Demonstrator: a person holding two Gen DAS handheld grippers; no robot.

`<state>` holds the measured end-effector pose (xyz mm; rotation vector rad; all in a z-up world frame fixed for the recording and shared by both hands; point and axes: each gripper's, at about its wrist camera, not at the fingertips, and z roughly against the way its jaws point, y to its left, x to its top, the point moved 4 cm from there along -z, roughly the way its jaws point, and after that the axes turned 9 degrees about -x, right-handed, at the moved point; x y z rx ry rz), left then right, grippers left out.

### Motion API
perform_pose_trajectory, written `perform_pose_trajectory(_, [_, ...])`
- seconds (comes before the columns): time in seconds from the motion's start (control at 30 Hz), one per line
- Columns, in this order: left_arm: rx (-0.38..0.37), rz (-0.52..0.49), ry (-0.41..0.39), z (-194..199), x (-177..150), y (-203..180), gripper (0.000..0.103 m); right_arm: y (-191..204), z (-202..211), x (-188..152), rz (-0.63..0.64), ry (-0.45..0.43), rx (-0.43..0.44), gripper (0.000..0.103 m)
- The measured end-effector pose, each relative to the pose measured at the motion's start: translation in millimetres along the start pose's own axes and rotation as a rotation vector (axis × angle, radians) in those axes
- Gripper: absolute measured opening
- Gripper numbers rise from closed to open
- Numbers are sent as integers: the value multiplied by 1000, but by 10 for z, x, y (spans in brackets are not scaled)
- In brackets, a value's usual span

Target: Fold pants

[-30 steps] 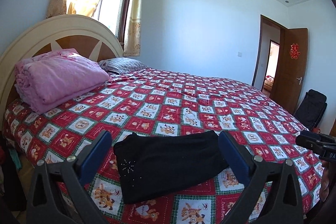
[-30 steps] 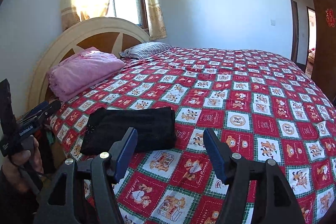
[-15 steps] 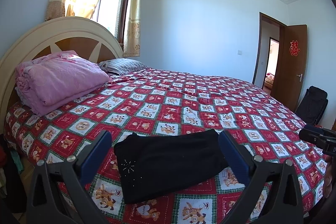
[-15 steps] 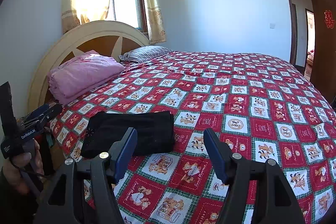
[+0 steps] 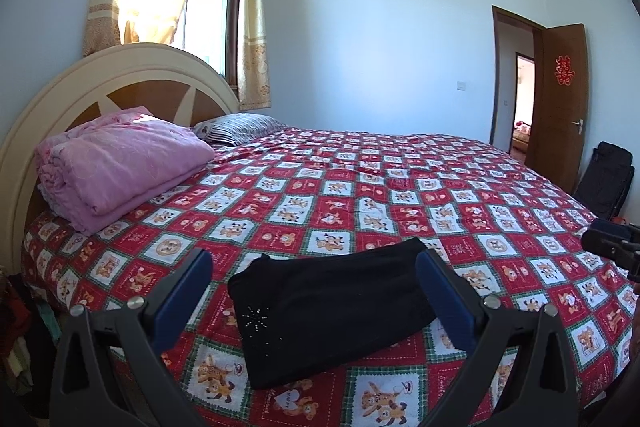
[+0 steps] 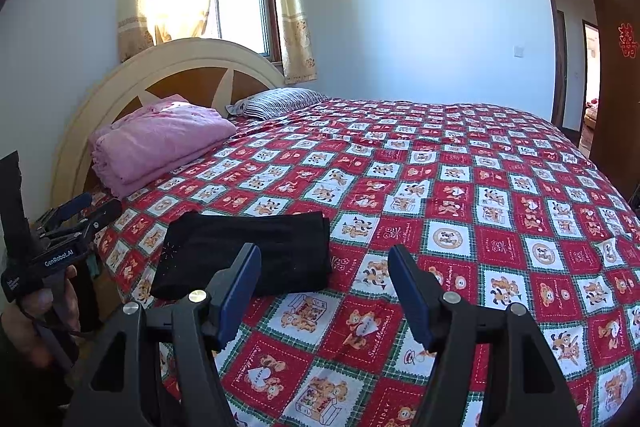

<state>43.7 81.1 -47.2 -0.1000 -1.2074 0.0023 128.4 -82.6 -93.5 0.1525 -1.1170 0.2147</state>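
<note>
The black pants (image 5: 332, 307) lie folded into a flat rectangle on the red patterned bedspread (image 5: 360, 195) near the bed's front edge; they also show in the right wrist view (image 6: 244, 251). My left gripper (image 5: 316, 267) is open and empty, held above and in front of the pants. My right gripper (image 6: 324, 259) is open and empty, held off to the right of the pants. The left gripper shows from the side in the right wrist view (image 6: 86, 207), and the right gripper's tip at the left wrist view's right edge (image 5: 608, 243).
A folded pink quilt (image 5: 120, 163) and a striped pillow (image 5: 240, 127) lie by the round headboard (image 5: 120, 79). A curtained window is behind it. An open wooden door (image 5: 560, 107) and a black chair (image 5: 608, 179) stand at the far right.
Both grippers have drawn slightly back and up from the bed. The folded pants have not moved.
</note>
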Motion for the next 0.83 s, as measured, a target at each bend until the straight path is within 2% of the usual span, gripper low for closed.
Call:
perform_pose_trajectory(0.23, [19,-8,-20,24,18,-40,103,40,11,-14,19,-5,-5,68])
perform_pose_trajectory(0.43, [55,-10,1,-33,-14,-26,103,45,6,-20,21,-4,-6,68])
perform_pose_trajectory(0.73, [40,-54,-21,-9,-42,-103,103,63,-58,-71,29,15,-1,68])
perform_pose_trajectory(0.83, [27,-53,2,-54,-61,-103,103,65,-70,-86,30,20,0,68])
